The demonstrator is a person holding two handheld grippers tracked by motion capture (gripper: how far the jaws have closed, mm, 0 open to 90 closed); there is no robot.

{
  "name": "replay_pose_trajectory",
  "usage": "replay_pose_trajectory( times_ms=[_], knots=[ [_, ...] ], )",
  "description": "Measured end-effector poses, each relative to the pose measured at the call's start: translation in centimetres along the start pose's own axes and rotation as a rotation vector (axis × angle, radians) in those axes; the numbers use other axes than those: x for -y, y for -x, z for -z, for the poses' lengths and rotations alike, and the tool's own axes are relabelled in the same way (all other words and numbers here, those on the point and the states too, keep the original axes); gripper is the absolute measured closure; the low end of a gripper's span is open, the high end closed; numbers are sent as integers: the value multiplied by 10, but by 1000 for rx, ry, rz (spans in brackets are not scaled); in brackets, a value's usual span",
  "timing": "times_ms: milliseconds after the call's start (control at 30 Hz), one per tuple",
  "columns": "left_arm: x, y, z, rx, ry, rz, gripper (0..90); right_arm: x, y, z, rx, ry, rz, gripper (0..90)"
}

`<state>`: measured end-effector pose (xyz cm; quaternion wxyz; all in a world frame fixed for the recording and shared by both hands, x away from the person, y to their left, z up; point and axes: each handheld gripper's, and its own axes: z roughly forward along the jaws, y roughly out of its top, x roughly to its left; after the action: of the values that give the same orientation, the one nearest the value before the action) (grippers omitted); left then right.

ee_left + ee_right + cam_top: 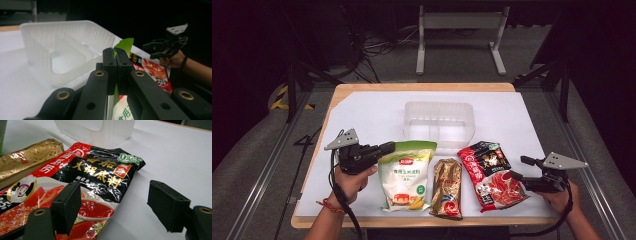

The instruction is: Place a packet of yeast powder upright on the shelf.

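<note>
The left gripper (384,148) has its jaws pressed together on the green top edge of a soft white pouch (406,176), a glossy plastic bag with a green band along the top and a printed label. The pouch lies left of centre on the white surface (362,115), its long axis running near to far, top end toward the far side. Just to its right lies a crinkled gold foil packet (447,188), long and narrow, also running near to far. Right of that is a shiny red and black sauce packet (490,175), flat and slightly tilted. The right gripper (518,168) rests beside it with its jaws spread, nothing between them. Beyond the packets stands a clear ribbed plastic bin (439,121), rectangular with rounded corners; dividers split its inside into empty compartments.
</note>
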<state>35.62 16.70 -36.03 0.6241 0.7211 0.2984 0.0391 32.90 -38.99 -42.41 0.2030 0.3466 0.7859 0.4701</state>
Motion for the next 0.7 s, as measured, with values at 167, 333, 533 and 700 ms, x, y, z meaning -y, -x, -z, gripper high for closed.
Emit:
replay_pose_trajectory(
  times_ms=[167,333,533,700],
  knots=[
    [-8,13,4,-8,39,-29,888,0,-1,-1,0,-5,8,275],
    [-13,20,4,-6,43,-56,888,0,0,1,4,-2,3,275],
    [-23,33,8,-8,86,-87,889,1,1,3,5,6,-3,276],
    [-26,35,8,-27,104,-96,891,1,1,4,6,6,-7,277]
  ],
)
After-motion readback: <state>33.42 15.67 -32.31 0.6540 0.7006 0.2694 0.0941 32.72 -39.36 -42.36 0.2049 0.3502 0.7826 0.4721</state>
